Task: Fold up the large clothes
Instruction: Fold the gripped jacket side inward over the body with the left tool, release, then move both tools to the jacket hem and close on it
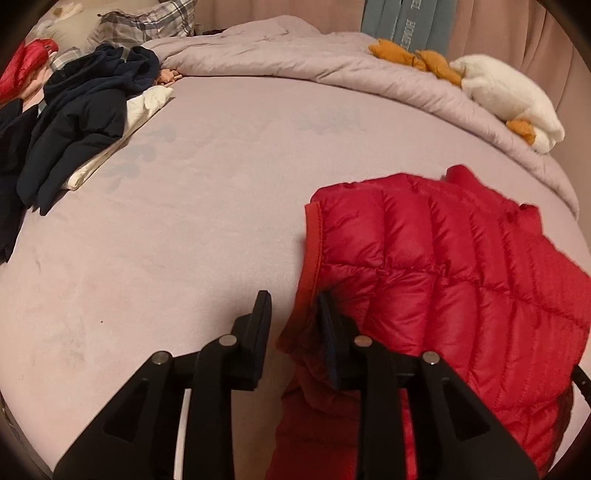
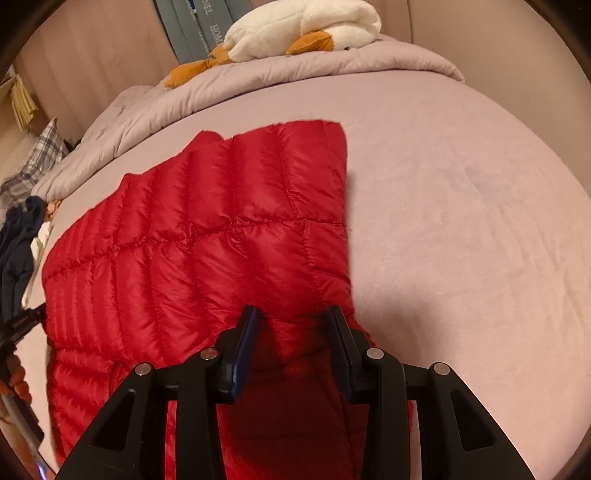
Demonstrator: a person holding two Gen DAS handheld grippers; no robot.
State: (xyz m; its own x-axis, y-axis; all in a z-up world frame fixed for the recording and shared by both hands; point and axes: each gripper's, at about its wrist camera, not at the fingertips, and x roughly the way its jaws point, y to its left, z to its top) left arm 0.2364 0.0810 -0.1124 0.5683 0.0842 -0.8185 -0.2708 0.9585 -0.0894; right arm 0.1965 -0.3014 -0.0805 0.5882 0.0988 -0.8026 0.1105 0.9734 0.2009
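A red quilted puffer jacket (image 1: 424,258) lies folded on the pink bed sheet (image 1: 184,221). In the left wrist view my left gripper (image 1: 293,306) stands open at the jacket's left hem. Its right finger (image 1: 327,314) touches the hem's edge, and bare sheet shows in the gap. In the right wrist view the jacket (image 2: 221,240) spreads away from me, its far hem straight. My right gripper (image 2: 293,317) is at the jacket's near right edge, shut on a bunched fold of red fabric that fills the space between the pads.
A pile of dark navy clothes (image 1: 81,122) rests on a white garment (image 1: 147,107) at the far left, with another red garment (image 1: 26,62) behind it. A rumpled duvet (image 1: 295,55) runs along the far side, with a white plush goose (image 1: 506,92) on it. A plaid pillow (image 1: 147,22) lies at the back.
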